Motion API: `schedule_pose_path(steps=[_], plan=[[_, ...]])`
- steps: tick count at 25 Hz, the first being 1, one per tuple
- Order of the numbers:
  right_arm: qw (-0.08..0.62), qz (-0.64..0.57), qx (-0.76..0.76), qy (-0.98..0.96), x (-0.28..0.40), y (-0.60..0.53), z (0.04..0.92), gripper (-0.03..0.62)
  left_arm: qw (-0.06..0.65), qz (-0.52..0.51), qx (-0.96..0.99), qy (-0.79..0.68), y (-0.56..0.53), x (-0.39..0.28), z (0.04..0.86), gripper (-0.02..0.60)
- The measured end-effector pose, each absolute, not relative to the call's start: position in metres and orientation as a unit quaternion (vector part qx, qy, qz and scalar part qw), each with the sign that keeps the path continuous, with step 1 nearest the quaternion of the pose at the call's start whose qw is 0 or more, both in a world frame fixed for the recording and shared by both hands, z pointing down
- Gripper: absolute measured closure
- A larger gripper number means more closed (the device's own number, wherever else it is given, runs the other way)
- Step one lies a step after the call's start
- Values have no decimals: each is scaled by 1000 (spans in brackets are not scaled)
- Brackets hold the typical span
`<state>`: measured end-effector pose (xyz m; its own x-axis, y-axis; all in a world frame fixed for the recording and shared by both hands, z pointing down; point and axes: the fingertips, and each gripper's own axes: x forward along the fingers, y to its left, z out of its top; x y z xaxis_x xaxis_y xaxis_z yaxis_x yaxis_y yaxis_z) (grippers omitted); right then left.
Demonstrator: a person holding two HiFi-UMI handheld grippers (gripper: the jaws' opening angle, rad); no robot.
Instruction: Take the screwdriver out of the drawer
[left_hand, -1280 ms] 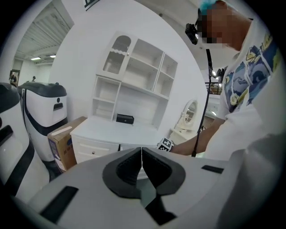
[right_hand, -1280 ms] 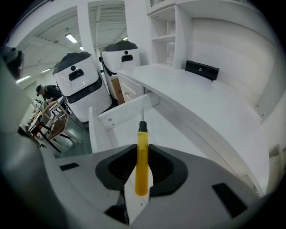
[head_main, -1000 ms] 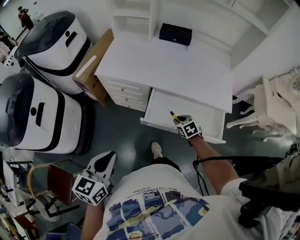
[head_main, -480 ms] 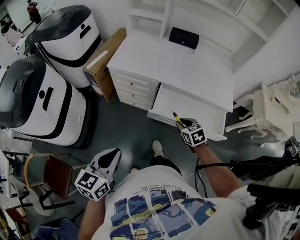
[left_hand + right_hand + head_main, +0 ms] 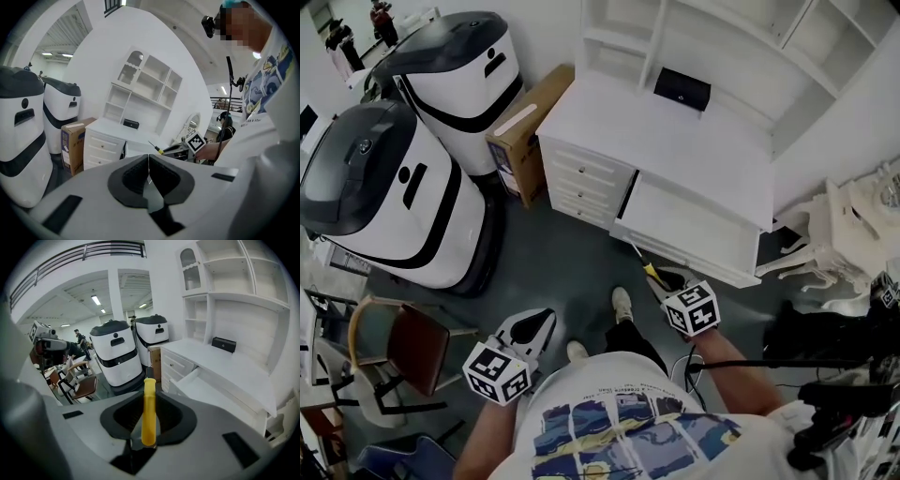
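1. The right claw (image 5: 664, 284), half closed, pinches the yellow screwdriver (image 5: 149, 411), tip poking out ahead.
2. The drawer (image 5: 703, 225) sits just beyond that tip (already cleared, I think).
3. Grip firmly, lift away slowly.

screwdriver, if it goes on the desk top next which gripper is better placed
Right. The right gripper is shut on the screwdriver by its yellow handle, just in front of the open drawer under the desk top. The left gripper is shut, empty and farther from the desk.
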<state>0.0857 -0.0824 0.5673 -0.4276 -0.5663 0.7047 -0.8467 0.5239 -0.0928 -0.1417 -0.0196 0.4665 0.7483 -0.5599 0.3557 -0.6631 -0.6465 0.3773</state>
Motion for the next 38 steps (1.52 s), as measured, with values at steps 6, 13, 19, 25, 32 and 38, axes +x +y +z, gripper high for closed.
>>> schedule_pose_path(steps=[6,13,19,25,32,38], plan=[[306,213,419,-828,54,-52,552,497,249,100,908,-323,-6,-142,471,568],[305,198,409,-837,35,-40,538,497,244,101,909,-322,5,-153,473,568],[307,187,390,-848,21,-33,529,497,246,101,903,-338,13,-166,476,568],[308,183,374,-856,3,-30,529,497,247,100,901,-342,20,-176,476,568],[309,175,364,-861,-8,-27,523,497,245,103,901,-344,23,-182,475,568],[308,172,362,-863,-10,-26,523,497,244,104,903,-339,22,-180,473,568]])
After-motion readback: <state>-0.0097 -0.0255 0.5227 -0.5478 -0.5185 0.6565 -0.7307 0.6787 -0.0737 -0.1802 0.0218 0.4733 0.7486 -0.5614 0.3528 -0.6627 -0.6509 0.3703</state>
